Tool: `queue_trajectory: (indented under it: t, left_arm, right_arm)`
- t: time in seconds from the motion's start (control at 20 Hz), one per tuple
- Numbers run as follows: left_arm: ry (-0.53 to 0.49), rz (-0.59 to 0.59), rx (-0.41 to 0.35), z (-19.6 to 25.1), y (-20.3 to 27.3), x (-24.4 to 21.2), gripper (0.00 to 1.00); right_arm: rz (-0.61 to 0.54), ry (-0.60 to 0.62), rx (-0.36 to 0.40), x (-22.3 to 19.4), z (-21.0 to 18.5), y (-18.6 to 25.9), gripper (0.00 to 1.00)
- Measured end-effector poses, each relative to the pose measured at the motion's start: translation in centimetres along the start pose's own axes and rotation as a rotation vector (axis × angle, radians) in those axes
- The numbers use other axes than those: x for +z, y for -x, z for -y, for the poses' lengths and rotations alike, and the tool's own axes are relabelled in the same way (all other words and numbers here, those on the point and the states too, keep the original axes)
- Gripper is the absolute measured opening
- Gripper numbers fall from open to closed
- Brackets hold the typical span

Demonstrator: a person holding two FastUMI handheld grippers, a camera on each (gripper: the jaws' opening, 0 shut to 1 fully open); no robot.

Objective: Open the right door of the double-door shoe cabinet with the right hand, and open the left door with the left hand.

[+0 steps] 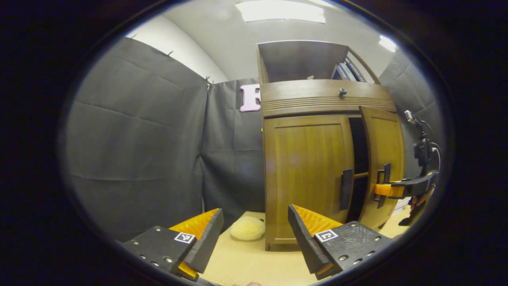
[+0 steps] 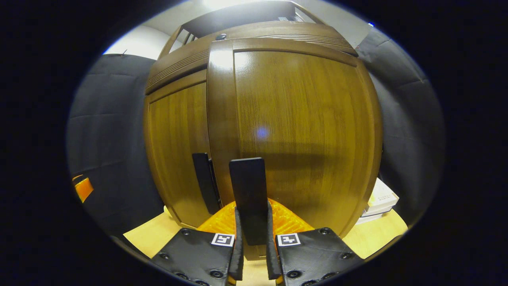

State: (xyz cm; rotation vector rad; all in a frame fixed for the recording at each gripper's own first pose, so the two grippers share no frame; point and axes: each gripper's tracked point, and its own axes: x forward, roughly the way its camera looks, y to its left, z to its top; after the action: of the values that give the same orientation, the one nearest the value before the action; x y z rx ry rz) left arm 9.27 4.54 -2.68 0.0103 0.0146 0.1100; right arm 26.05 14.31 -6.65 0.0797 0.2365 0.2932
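Left gripper (image 1: 254, 234): low at the bottom of the left gripper view. Its two fingers are wide apart and hold nothing. It is back from the shoe cabinet.
Fluffy ball (image 1: 247, 228): a pale, soft lump on the light wood floor (image 1: 242, 262), just beside the cabinet's left bottom corner.
Shoe cabinet (image 1: 321, 95): a tall brown wood box standing against the dark cloth wall (image 1: 135, 139). It has a small round knob (image 1: 342, 92) near the top and an open shelf above that.
Left door (image 1: 307, 174): flat and closed. Its dark handle (image 1: 346, 189) is on its right edge, and nothing touches it.
Right door (image 1: 383, 159): swung out a little, with a dark gap beside it.
Right door handle (image 2: 249, 198): a dark upright bar on the door.
Right gripper (image 2: 252, 238): its two fingers are squeezed on the right door handle, one on each side.
Boxes (image 2: 381, 200): pale flat boxes stacked on the floor, to the right of the cabinet in the right gripper view.
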Motion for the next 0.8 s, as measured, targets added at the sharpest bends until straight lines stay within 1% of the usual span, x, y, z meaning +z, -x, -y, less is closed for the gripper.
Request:
queue_trajectory:
  t: [0.05,0.1,0.2,0.25,0.55,0.8]
  left_arm:
    - [0.0,0.0,-0.004,0.1,0.3,0.2,0.95]
    - [0.0,0.002,-0.008,0.1,0.6,0.5,0.96]
    - [-0.002,0.006,-0.014,0.2,1.0,0.8,0.96]
    - [-0.002,0.008,-0.017,0.3,1.2,0.8,0.96]
    - [-0.002,0.019,-0.058,0.7,3.0,2.5,0.96]
    - [-0.003,0.026,-0.104,1.1,3.7,3.6,0.96]
  right_arm:
    - [-0.002,0.0,0.003,-0.2,-0.1,-0.3,0.22]
    - [-0.001,-0.001,0.007,-0.3,-0.1,-0.3,0.25]
    - [-0.003,-0.001,0.012,-0.2,0.0,-0.2,0.25]
    - [-0.003,-0.001,0.016,-0.2,0.0,-0.2,0.22]
    - [0.001,-0.012,0.037,1.2,0.6,1.1,0.22]
    - [-0.002,-0.012,0.046,0.9,1.0,2.0,0.22]
